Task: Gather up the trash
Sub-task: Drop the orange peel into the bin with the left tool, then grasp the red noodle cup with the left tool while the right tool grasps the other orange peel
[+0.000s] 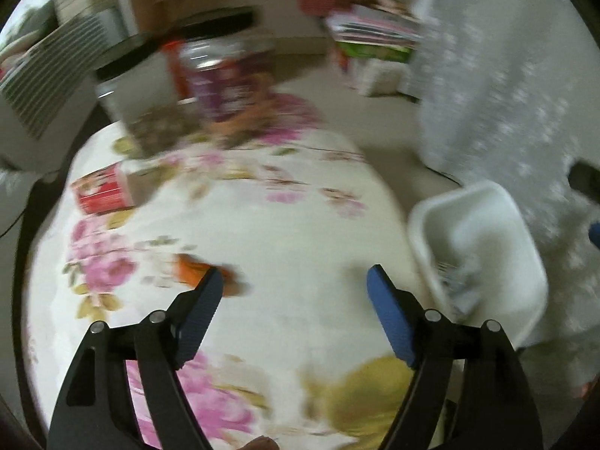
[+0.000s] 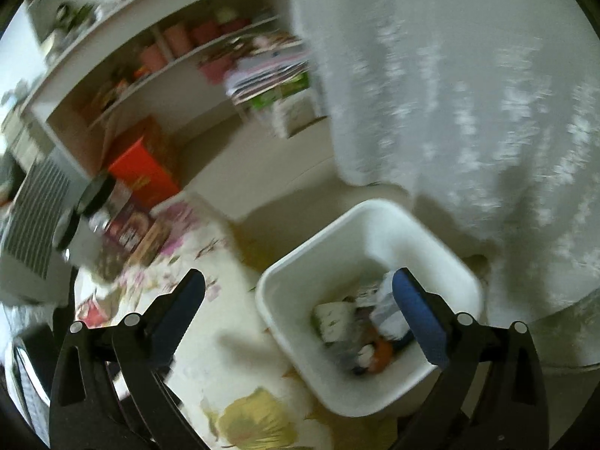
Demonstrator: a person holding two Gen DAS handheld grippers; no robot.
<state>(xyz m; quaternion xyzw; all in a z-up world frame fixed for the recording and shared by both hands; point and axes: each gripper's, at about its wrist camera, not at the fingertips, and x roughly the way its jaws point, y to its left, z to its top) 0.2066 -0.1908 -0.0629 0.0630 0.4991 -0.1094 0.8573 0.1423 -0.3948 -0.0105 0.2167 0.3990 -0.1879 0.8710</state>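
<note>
A white bin (image 2: 360,232) stands on the floor beside a table with a floral cloth (image 1: 262,225); it holds several pieces of trash (image 2: 360,333). My right gripper (image 2: 298,288) hangs open over the bin's near left rim with nothing between its fingers. In the left wrist view the same bin (image 1: 483,232) is at the right. My left gripper (image 1: 294,281) is open above the cloth and holds nothing. An orange wrapper (image 1: 195,270) lies on the cloth just beyond the left finger. A red packet (image 1: 101,189) lies farther left. Both views are blurred.
A purple package and a jar (image 1: 221,82) stand at the table's far edge with a black-lidded container (image 2: 93,195). A white radiator (image 1: 52,86) is at the left, shelves (image 2: 157,60) with boxes behind, and a white patterned curtain (image 2: 468,93) at the right.
</note>
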